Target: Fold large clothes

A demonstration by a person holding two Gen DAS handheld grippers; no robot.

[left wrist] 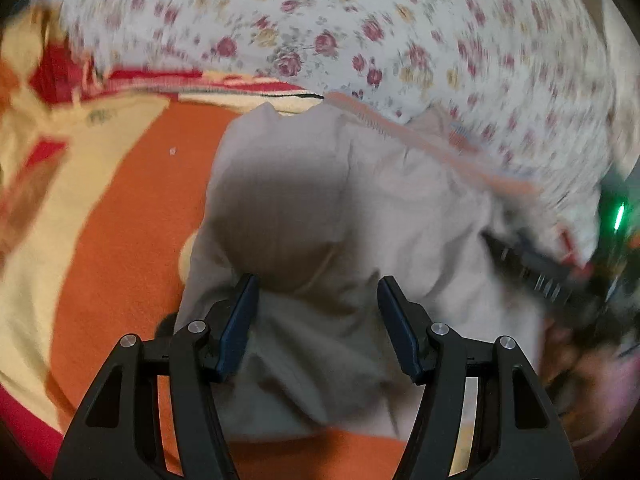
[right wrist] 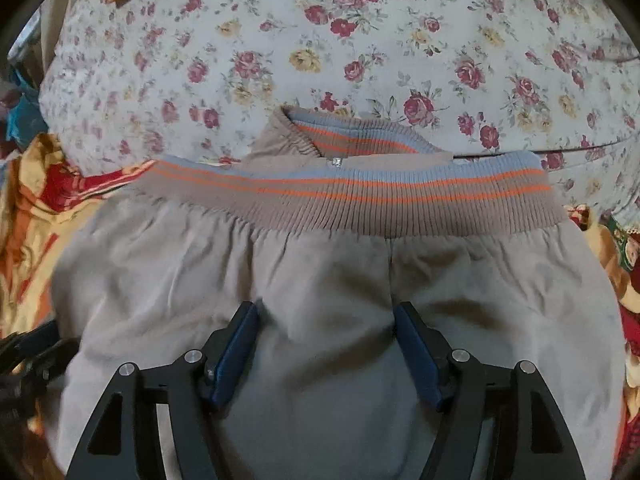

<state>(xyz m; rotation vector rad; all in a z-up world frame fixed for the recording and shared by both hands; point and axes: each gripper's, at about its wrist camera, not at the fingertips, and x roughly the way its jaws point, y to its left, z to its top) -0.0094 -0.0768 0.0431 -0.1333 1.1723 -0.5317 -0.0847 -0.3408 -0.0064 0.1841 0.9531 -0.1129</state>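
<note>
A large beige garment [right wrist: 180,264] lies spread on the bed, its ribbed waistband [right wrist: 360,200] striped in orange and blue at the far side. My right gripper [right wrist: 326,306] is open just above the cloth, below the waistband, with nothing pinched between its blue pads. In the left wrist view the same garment [left wrist: 360,184] lies bunched on the orange blanket, its waistband [left wrist: 420,136] blurred. My left gripper [left wrist: 318,280] is open over the garment's near part, gripping nothing. The right gripper [left wrist: 540,276] shows blurred at the right edge of that view.
A white sheet with red roses [right wrist: 280,40] covers the far part of the bed. An orange blanket [left wrist: 132,220] with yellow and red borders lies under the garment. Its patterned edge [right wrist: 32,200] shows at the left. The left gripper's body [right wrist: 28,352] shows at the lower left.
</note>
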